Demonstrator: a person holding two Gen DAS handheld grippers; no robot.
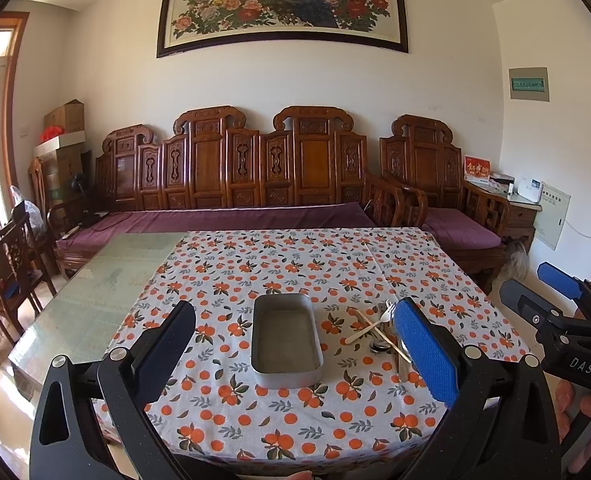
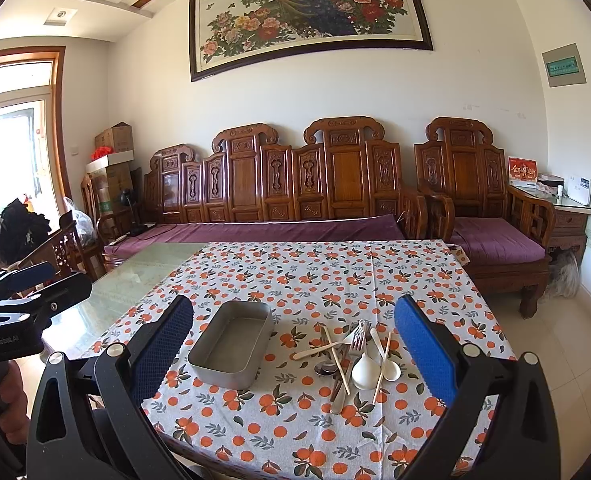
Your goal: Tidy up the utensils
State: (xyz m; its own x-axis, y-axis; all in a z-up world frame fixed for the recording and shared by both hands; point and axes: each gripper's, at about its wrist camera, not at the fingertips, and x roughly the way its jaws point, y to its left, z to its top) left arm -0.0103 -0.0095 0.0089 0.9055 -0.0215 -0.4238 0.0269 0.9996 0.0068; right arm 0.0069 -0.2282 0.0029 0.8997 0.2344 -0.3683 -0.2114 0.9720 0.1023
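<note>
Both claws spread wide and empty: left gripper (image 1: 295, 344) above the empty rectangular grey metal tray (image 2: 231, 350) on the orange-print tablecloth (image 2: 279, 268), right gripper (image 2: 295, 344) above the tangled utensil pile (image 2: 351, 356) just beside that tray. Best begun with 1 loose top piece, probably the white plastic spoon (image 2: 364, 366) or a pale wooden chopstick (image 2: 383, 364), though overlaps are hard to read here. Pinch mid-handle, lift straight up clear of the metal fork (image 2: 357, 340), lay lengthwise in the tray.

Orange-fruit print tablecloth (image 2: 295, 408), grey tin (image 2: 231, 348), maybe white spoons (image 2: 365, 366).
</note>
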